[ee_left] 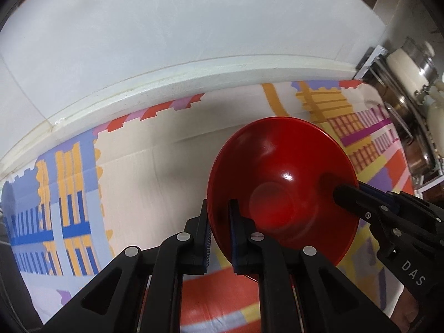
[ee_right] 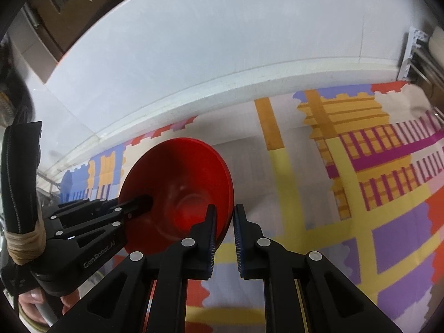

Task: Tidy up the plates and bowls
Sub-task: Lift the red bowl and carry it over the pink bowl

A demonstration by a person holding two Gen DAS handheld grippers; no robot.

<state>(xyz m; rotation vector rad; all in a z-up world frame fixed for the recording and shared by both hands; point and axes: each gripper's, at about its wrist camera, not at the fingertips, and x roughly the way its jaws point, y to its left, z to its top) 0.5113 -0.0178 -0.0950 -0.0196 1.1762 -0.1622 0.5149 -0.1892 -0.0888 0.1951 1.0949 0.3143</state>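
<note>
A glossy red bowl [ee_left: 283, 183] is held tilted above a patterned cloth. My left gripper [ee_left: 220, 236] is shut on its left rim, one finger inside and one outside. My right gripper [ee_right: 224, 238] is shut on the opposite rim of the same red bowl [ee_right: 177, 191]. In the left wrist view the right gripper's finger [ee_left: 347, 194] reaches into the bowl from the right. In the right wrist view the left gripper's finger [ee_right: 136, 206] reaches into the bowl from the left.
A colourful patterned cloth [ee_left: 133, 183] covers the surface below, also in the right wrist view [ee_right: 347, 194]. A white wall ledge [ee_left: 166, 83] runs behind it. A rack with steel pots and lids [ee_left: 410, 83] stands at the right.
</note>
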